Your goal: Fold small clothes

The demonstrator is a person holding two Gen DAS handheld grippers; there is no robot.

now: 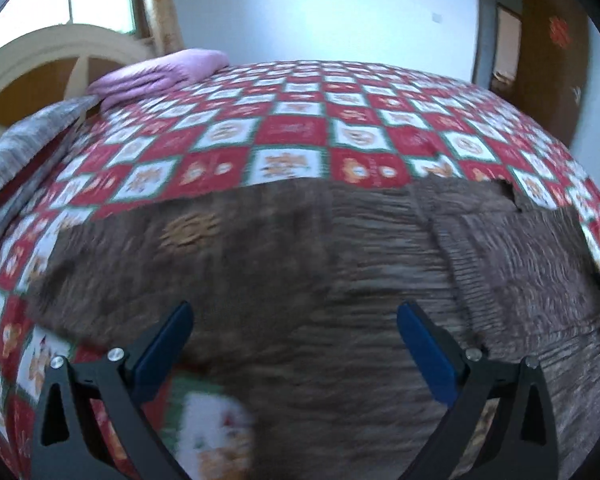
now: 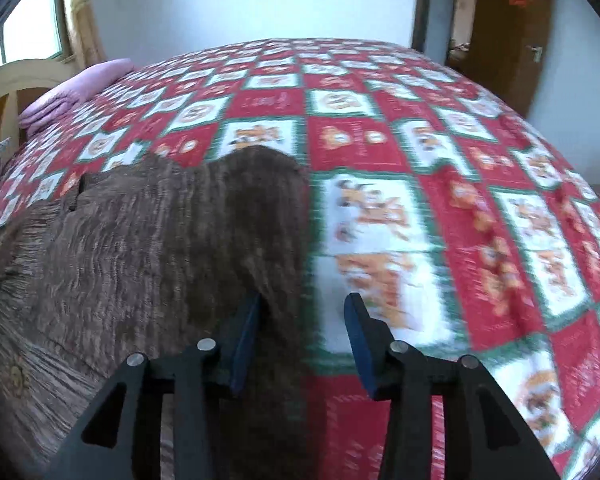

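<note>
Two hand-held grippers hang over one brown ribbed garment [image 1: 300,264], which lies spread on the bed and fills the lower half of the left wrist view. The left hand-held gripper [image 1: 294,316] stands wide, its blue pads well apart above the cloth with nothing between them. The right hand-held gripper [image 2: 302,308] is narrower but not closed: its jaws straddle the garment's right edge at the lower centre of the right wrist view, and the left pad [image 2: 246,340] sits just beside the fold of cloth there (whether it touches, the blur will not let me say).

I take this for the step of seizing the garment's side before a fold. The next move, as I judge it, calls for the right gripper to close on that edge and the left to come down onto the near hem at lower centre, so both can lift the cloth and lay it across itself.

The checked red and white bedspread [image 2: 480,200] is bare to the right of the garment, so there is room to work. A folded pink blanket [image 1: 160,72] and a grey pillow [image 1: 24,152] sit at the upper left, well away, by the cream headboard [image 1: 56,48]. A brown door [image 2: 500,32] stands at the upper right. Nothing blocks the fold; the soft bedspread could bunch up with the cloth.
</note>
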